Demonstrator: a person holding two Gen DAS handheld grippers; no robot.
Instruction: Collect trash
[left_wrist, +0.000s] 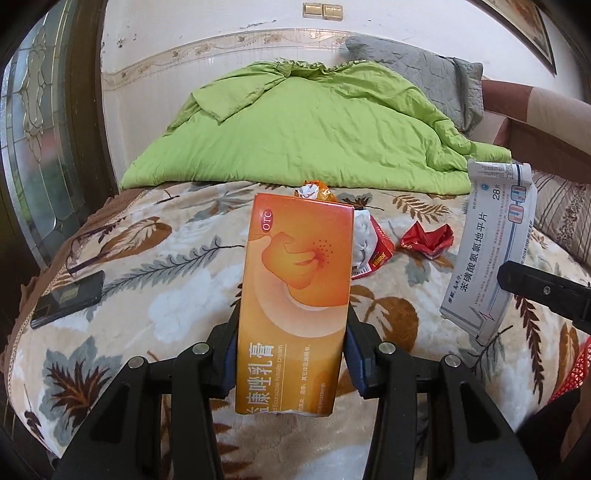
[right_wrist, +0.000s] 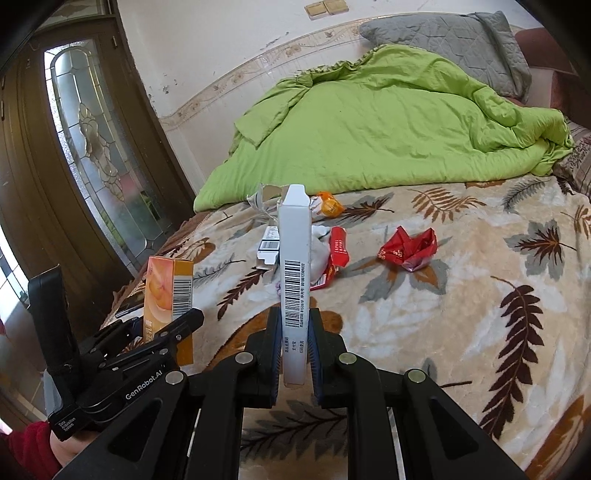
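Note:
My left gripper (left_wrist: 291, 350) is shut on an orange cream box (left_wrist: 295, 295), held upright above the bed; the box also shows in the right wrist view (right_wrist: 168, 295). My right gripper (right_wrist: 293, 347) is shut on a white medicine box (right_wrist: 293, 266), held edge-on; it shows at the right of the left wrist view (left_wrist: 491, 251). On the leaf-patterned blanket (right_wrist: 461, 314) lie a crumpled red wrapper (right_wrist: 408, 249), a red-and-white packet with white paper (right_wrist: 332, 254), an orange wrapper (right_wrist: 328, 205) and a torn flattened carton (right_wrist: 267, 243).
A green quilt (left_wrist: 306, 133) and a grey pillow (left_wrist: 413, 70) lie at the head of the bed. A black phone (left_wrist: 68, 299) rests near the bed's left edge. A wooden glass door (right_wrist: 85, 155) stands left. A red mesh item (left_wrist: 574, 369) shows at the right edge.

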